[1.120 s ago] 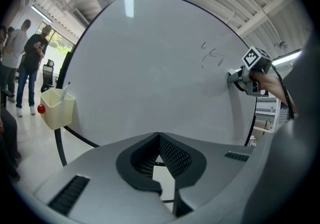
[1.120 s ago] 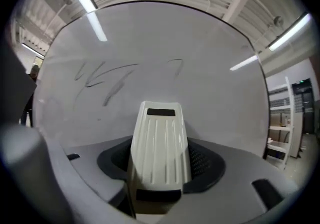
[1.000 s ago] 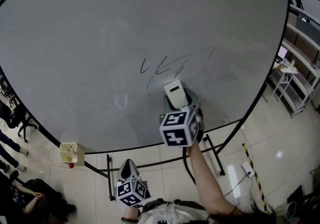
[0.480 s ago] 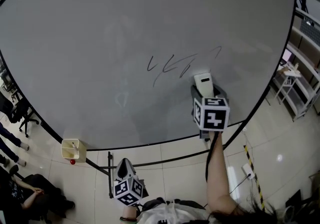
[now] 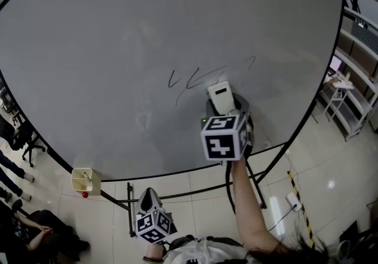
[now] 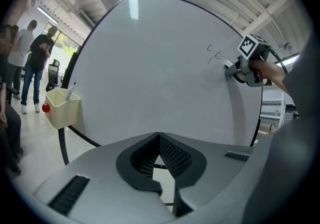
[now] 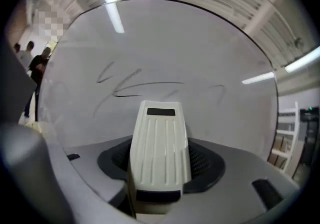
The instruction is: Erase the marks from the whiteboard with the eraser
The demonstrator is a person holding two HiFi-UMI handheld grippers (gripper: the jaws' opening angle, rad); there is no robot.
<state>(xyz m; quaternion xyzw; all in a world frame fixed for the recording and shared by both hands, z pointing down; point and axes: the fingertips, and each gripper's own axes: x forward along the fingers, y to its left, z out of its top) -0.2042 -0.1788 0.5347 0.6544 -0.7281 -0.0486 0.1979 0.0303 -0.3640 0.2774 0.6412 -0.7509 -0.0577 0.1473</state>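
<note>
Only the right gripper view shows the eraser's (image 7: 160, 143) make: a cream plastic wedge with a ribbed back and a dark label, gripped between the right gripper's (image 7: 160, 165) dark meshed fingers. The head view places the eraser (image 5: 221, 97) against the glossy grey whiteboard (image 5: 118, 44), just below and right of the thin black marks (image 5: 195, 80). The left gripper view alone shows that the left gripper's (image 6: 160, 150) fingers are closed together on nothing. It also shows a pale yellow tub (image 6: 62, 106) at the board's black frame and people (image 6: 35, 62) standing beyond.
</note>
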